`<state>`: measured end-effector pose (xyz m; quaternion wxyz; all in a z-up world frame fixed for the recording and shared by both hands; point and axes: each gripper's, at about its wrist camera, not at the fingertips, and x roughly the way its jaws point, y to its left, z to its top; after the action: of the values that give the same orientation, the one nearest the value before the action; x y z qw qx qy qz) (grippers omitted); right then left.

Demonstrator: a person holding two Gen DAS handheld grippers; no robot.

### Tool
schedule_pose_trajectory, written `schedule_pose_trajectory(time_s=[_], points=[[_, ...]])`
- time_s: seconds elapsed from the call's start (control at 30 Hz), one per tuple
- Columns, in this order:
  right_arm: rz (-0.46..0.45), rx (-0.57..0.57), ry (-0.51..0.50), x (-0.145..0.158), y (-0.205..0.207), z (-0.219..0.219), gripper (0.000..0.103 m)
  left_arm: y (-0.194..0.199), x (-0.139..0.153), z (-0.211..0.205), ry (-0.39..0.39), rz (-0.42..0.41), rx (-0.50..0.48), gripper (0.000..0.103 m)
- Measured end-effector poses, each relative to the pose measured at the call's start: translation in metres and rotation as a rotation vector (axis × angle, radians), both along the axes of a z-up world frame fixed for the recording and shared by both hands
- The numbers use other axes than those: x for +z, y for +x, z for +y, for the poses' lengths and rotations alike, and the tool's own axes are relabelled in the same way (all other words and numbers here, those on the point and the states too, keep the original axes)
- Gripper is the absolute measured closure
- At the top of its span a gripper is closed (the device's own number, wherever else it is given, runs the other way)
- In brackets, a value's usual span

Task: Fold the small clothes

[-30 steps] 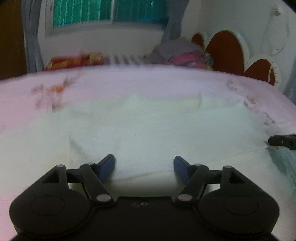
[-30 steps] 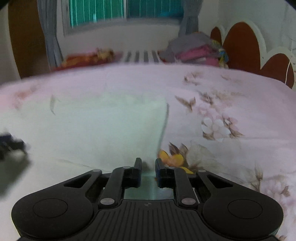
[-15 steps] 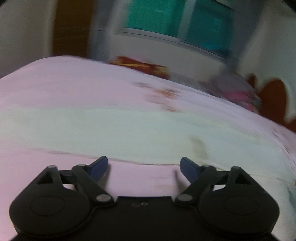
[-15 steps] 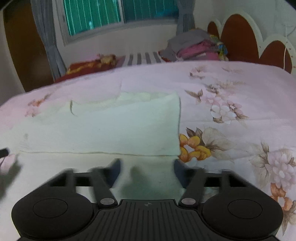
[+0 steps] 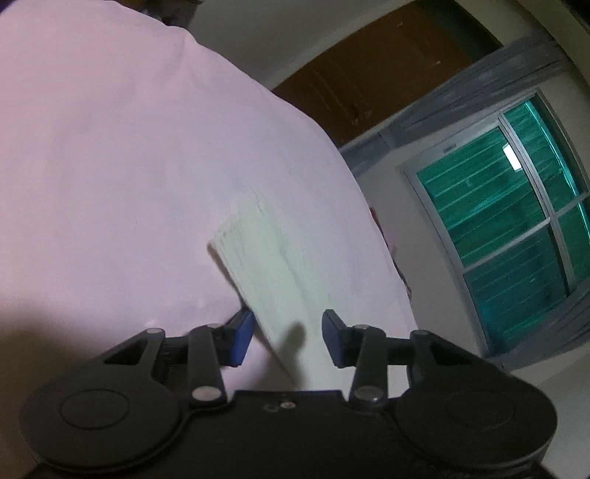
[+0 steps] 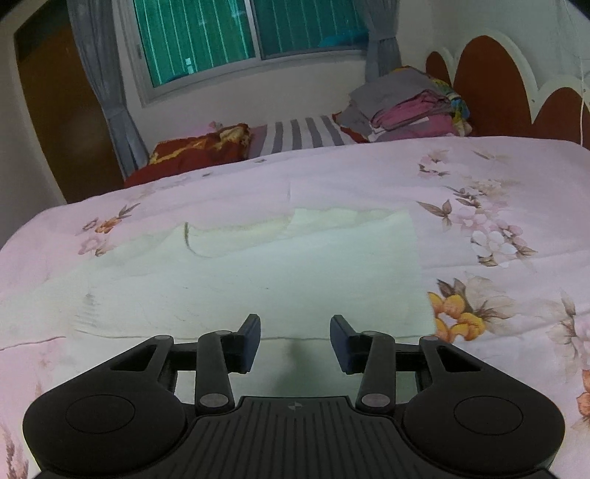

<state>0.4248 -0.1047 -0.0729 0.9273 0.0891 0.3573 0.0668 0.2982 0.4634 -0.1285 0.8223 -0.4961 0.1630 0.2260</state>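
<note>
Behind the bed, a green-lit window flanked by grey curtains; brown door left of it, scalloped headboard right

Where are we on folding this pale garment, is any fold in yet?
Done: the pale garment lies flat on the floral bedspread, and an upper layer with a curved edge suggests one fold is in. In hand: nothing. The right tool is open at its near edge; the left tool is open, tilted, straddling the garment's edge. Left: probably grip an end and fold across again.
</note>
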Motion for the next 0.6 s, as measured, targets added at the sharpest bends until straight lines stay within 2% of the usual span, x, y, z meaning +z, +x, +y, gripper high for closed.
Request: schedule_pose_trajectory(time_s=[0.1,0.13,0.17,0.2,0.3,0.4,0.43,0.53,0.6], points=[[0.004,0.007,-0.019,0.001,0.002,0.008,0.060,0.005,-0.006,0.012,-0.008,-0.023,0.027,0.075],[0.005,0.006,-0.027,0.001,0.003,0.010,0.060,0.003,-0.007,0.011,-0.008,-0.020,0.032,0.086],[0.004,0.001,-0.035,0.000,0.004,0.011,0.060,0.005,-0.009,0.013,-0.012,-0.007,0.028,0.101],[0.005,-0.007,-0.039,-0.001,0.006,0.010,0.060,0.007,-0.009,0.015,-0.011,0.006,0.019,0.100],[0.014,-0.038,-0.025,-0.001,0.014,0.003,0.060,-0.006,-0.004,0.005,0.026,-0.056,0.059,0.100],[0.001,-0.075,-0.032,0.001,0.021,-0.004,0.060,-0.009,-0.018,0.010,0.002,-0.024,0.084,0.098],[0.003,-0.084,-0.042,-0.001,0.024,-0.006,0.060,-0.008,-0.016,0.009,0.013,-0.010,0.079,0.098],[0.102,-0.126,-0.119,-0.018,0.039,-0.012,0.060,-0.004,-0.006,0.008,0.035,0.021,0.062,0.099],[0.090,-0.125,-0.124,-0.022,0.038,-0.016,0.060,0.005,0.002,0.007,0.049,0.024,0.054,0.099]])
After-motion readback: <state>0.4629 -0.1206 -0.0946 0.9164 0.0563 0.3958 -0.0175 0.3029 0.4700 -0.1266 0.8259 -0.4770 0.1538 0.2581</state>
